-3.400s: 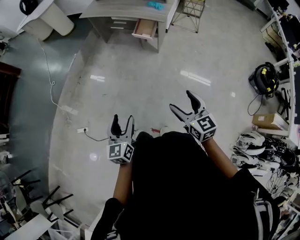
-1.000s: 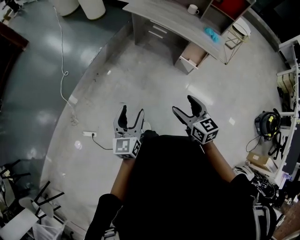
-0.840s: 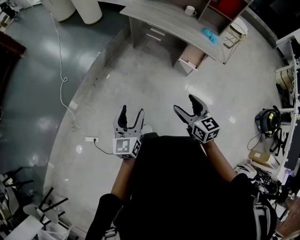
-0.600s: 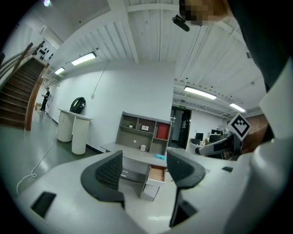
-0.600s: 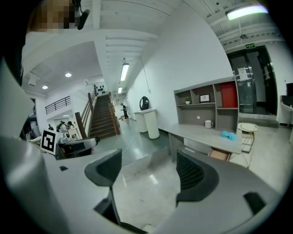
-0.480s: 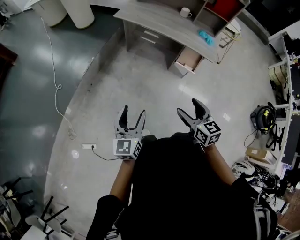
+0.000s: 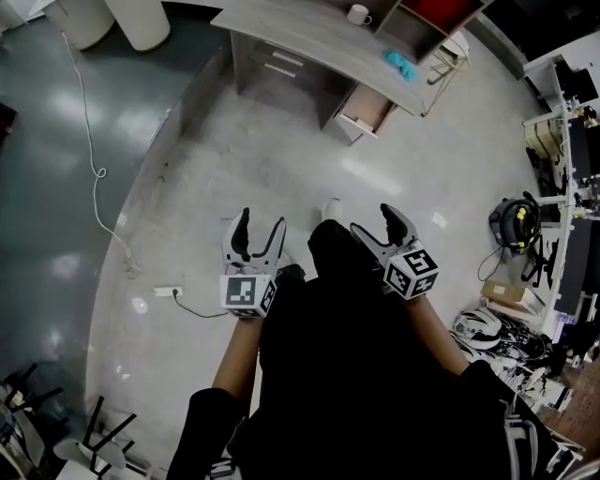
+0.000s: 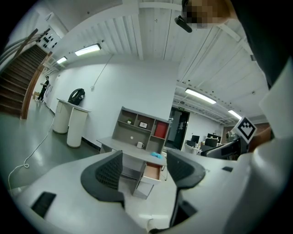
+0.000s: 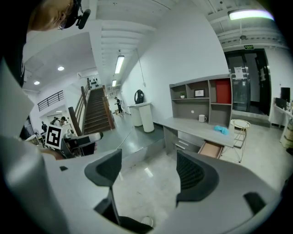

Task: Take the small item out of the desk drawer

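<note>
Desk (image 7: 300,36) with open drawer (image 7: 361,108) closer than seconds ago, still well ahead. Left gripper (image 7: 262,221), right gripper (image 7: 370,217): jaws apart, empty, unchanged.

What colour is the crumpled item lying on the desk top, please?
The item is turquoise, clearest in the right gripper view.

Far ahead of you stands the long grey wooden desk (image 7: 309,37), its open wooden drawer (image 7: 358,111) under the right end, a white mug (image 7: 357,14) and crumpled blue cloth (image 7: 402,65) on top, your left gripper (image 7: 262,220) and right gripper (image 7: 371,218) side by side near your body.
</note>
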The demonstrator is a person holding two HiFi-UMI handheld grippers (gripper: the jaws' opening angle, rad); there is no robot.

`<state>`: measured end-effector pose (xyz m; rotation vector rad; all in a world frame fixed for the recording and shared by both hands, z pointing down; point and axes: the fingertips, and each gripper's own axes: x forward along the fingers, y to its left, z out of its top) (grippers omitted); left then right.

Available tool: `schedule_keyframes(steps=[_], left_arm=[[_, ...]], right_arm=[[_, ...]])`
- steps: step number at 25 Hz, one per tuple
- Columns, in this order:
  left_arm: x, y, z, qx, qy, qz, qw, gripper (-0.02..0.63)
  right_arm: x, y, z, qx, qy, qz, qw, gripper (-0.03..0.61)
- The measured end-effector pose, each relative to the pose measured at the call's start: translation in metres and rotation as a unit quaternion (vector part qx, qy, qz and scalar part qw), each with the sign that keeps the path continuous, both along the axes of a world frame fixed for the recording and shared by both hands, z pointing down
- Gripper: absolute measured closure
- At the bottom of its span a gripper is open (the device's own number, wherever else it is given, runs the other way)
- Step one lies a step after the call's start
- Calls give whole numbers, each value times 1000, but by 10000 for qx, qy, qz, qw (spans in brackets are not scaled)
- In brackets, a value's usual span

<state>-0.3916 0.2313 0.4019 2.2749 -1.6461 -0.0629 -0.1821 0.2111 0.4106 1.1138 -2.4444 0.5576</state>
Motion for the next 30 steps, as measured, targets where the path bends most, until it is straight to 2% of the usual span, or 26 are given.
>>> schedule_keyframes(steps=[5,12,15,17,22,30], left_arm=[[11,1,1,-56,-52,40,10000,333],[25,-11,3,-147,-110,124,9998,333],[39,-21,2,-174,-140,257,9994,333],[53,-32,3,-193,-135,407,9989,333],[85,-65,6,-324,-14,685,9971,333],[127,-149,9,-315,-154,998,9944,333]], right_arm=[[13,2,5,-72,-111,110,9999,219],[9,-17,10,-43,-365,84,9993,219],[18,-25,9,129,-245,116,9995,219],[27,-32,14,200,-137,135,9996,219],[52,-53,31,37,-145,291,9995,219],[95,-138,39,49,-255,606,9978,219]])
